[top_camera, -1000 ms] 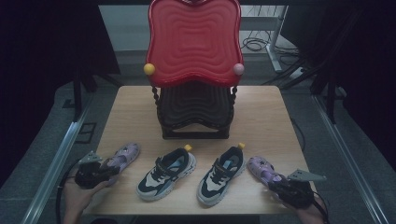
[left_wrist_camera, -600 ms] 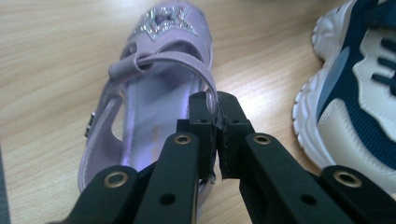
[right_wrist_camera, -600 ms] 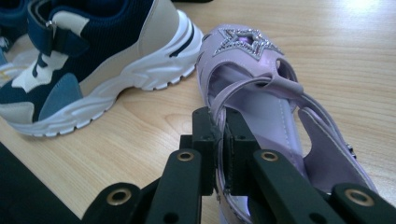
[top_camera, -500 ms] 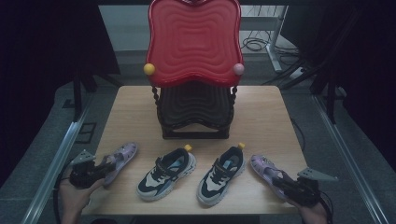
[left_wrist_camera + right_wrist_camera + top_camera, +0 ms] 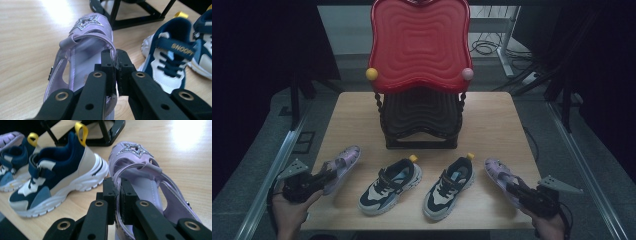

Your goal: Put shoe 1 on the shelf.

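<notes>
Each tool is pinching a light, soft sandal's sidewall: left tool (image 5: pixel 115 75) on left sandal (image 5: pixel 82 62), right tool (image 5: pixel 116 202) on right sandal (image 5: pixel 150 187), near the worktop's (image 5: pixel 492 120) front corners.

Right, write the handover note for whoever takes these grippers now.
Left hand-held gripper: shut on the side edge of the left purple sandal, at the table's left front.
Right hand-held gripper: shut on the side edge of the right purple sandal, at the right front.
Two navy sneakers sit between them, untouched.
Done: both sandals gripped. Left: likely moving them to the black rack, which looks empty.
</notes>
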`<state>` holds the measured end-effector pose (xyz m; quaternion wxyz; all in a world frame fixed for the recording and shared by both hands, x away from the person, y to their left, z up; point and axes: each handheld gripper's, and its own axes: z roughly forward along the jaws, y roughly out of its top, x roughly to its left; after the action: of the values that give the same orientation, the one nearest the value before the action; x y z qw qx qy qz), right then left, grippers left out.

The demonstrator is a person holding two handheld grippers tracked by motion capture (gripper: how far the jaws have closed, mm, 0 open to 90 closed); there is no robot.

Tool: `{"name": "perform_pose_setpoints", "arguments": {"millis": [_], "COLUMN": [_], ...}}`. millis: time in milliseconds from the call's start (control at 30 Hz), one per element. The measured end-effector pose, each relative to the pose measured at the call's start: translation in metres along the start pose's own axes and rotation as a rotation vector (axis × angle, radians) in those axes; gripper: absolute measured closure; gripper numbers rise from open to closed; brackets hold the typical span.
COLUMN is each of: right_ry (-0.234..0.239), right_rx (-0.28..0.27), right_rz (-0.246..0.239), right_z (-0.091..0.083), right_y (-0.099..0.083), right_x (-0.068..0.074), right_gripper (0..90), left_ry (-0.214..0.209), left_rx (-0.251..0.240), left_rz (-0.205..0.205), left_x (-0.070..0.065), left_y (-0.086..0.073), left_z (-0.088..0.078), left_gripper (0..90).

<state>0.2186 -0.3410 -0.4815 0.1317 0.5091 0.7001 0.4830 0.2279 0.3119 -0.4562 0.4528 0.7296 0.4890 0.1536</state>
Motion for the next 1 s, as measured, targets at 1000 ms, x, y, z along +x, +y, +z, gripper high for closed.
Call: {"name": "perform_pose_setpoints", "arguments": {"millis": [1000], "right_ry": [0.098], "right_rx": [-0.248], "right_rz": [-0.012], "right_z": [0.002], "right_y": [0.051], "right_x": [0.010], "right_gripper": [85.2], "left_ry": [-0.039], "left_rx": [-0.163], "left_rz": [-0.059], "left_x": [-0.015], "left_y": [0.023], "left_z": [0.000], "left_gripper": [86.7]}}
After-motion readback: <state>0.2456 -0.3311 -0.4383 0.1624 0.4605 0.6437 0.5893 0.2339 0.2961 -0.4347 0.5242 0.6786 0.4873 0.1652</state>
